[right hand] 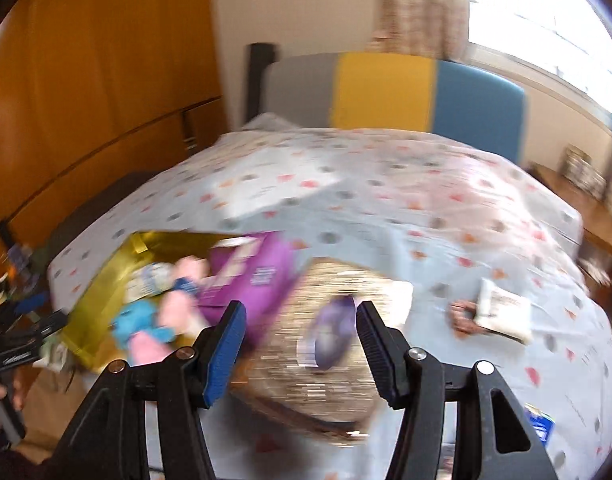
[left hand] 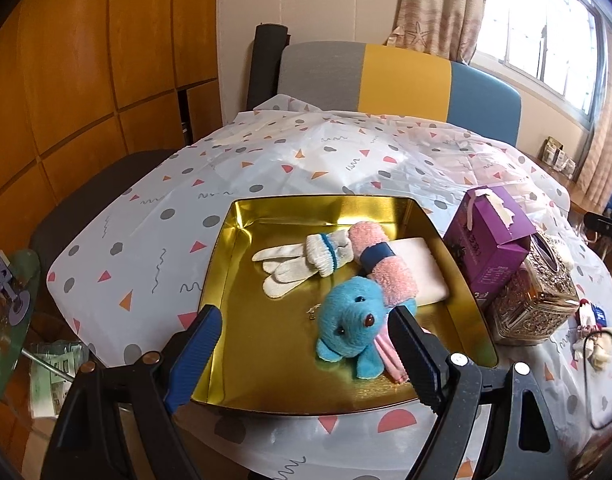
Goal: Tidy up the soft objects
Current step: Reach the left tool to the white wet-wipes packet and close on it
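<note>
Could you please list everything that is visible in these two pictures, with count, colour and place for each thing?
tray: one, gold, on the near part of the table
plush toy: one, blue, in the tray, near side
gloves: one bundle, white with blue band, in the tray
rolled towel: one, pink with dark blue band, in the tray
flat pad: one, white, under the rolled towel
carton: one, purple, right of the tray
tissue box: one, ornate gold, right of the carton
tablecloth: one, white with dots and triangles, over the table
chair: one, grey, yellow, blue, behind the table
left gripper: jaws open, empty
right gripper: jaws open, empty
</note>
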Available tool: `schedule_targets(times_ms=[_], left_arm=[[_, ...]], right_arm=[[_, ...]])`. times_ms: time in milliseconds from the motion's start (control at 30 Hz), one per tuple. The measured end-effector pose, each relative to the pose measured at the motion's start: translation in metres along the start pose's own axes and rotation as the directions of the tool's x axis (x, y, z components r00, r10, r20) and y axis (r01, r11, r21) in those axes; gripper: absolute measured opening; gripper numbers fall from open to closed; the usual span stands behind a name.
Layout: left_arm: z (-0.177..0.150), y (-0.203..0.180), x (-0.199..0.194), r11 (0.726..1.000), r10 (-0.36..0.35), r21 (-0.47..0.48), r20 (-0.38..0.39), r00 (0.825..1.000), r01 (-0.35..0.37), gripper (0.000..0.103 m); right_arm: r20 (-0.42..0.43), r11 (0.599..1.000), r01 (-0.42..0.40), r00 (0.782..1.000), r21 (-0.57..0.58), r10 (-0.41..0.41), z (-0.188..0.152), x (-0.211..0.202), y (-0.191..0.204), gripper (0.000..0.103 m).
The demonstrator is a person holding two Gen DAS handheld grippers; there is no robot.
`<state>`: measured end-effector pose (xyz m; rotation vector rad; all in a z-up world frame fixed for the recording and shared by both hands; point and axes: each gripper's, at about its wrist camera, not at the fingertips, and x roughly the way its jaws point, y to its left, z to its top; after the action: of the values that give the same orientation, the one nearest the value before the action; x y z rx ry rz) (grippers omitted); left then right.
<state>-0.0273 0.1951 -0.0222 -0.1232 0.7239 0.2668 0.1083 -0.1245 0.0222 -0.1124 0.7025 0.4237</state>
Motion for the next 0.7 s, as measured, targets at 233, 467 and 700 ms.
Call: schedule_targets(times_ms=[233,467,700], left_arm=[[0.001,-0.012,0.0,0.999,0.005,0.034,-0.001,1.0,-0.005,0.086],[0.004,-0.029,-0.001,0.997,-0.002,0.082,0.0,1.0,0.002,0.086],[0.013,-0.05,-0.004,0.992,-0.016,0.125,0.01,1.0,0.014,0.086]], right_arm=[[-0.026,0.952,0.204,0.979,0.229,-0.204,-0.02,0.011,-0.096,0.058],[-0.081,0.855,0.338,0.939,0.394,-0.334,-0.061,0.02,-0.173,0.058],[-0.099,0.76,0.377,0.917,0.529,-0.385,-0.084,0.008,-0.212,0.058]])
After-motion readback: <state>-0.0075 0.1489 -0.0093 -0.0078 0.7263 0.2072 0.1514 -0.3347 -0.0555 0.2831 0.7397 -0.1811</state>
